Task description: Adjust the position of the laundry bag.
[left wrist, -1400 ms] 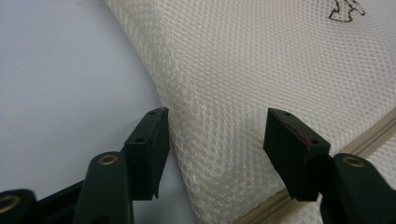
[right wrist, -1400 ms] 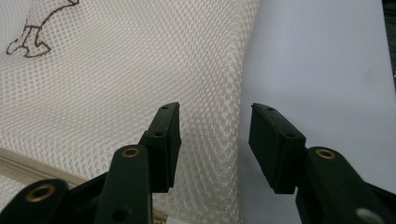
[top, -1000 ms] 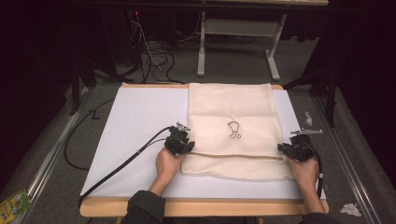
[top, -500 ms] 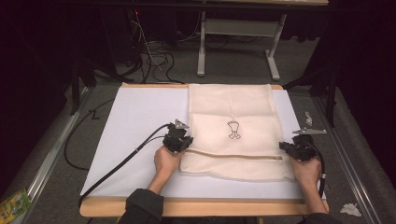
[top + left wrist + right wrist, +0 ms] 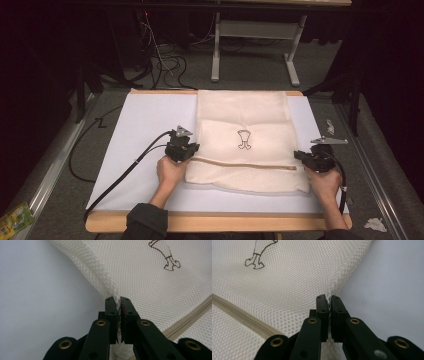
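The left gripper has its jaws pinched on the left edge of the mesh laundry bag, and the right gripper is clamped on the bag's right edge. The bag lies right of centre on the white sheet, reaching to the tabletop's far edge, its zipper running across between the grippers. It looks light, limp and likely to sag, so seams and corners are the best holds. Cables trail over the grey floor beyond.

I see my left gripper and right gripper at opposite side edges of the cream mesh bag on the white sheet.
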{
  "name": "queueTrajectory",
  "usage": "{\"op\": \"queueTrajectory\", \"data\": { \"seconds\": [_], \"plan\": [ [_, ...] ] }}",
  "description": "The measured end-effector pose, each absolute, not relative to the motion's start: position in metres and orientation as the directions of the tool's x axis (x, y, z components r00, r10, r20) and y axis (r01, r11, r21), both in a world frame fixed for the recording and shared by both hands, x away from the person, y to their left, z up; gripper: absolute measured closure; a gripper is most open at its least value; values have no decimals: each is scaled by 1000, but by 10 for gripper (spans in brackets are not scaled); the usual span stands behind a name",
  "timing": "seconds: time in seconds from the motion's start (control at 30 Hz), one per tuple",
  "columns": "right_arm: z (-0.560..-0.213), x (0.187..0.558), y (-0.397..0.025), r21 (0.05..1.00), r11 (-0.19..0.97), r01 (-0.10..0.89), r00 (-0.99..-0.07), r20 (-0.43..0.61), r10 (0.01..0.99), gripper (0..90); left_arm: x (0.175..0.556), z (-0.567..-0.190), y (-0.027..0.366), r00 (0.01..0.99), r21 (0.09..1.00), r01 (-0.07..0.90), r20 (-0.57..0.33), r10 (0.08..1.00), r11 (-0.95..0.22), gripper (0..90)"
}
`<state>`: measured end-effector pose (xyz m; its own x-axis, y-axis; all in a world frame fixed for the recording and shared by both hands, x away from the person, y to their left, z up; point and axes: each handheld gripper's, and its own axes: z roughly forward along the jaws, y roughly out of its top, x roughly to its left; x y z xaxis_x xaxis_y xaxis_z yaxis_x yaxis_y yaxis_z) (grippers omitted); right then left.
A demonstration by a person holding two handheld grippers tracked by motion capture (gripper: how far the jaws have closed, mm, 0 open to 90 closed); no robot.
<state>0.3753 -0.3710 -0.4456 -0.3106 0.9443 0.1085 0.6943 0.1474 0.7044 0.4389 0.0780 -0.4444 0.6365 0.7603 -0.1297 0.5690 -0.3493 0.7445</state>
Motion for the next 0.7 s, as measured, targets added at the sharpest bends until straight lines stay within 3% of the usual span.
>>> {"op": "queueTrajectory", "data": {
  "seconds": [0.7],
  "plan": [
    [-447,380,-331,724,175,667,-390,139,910,879,429,-440,124,596,757,570,-115,794,-319,858]
  ]
}}
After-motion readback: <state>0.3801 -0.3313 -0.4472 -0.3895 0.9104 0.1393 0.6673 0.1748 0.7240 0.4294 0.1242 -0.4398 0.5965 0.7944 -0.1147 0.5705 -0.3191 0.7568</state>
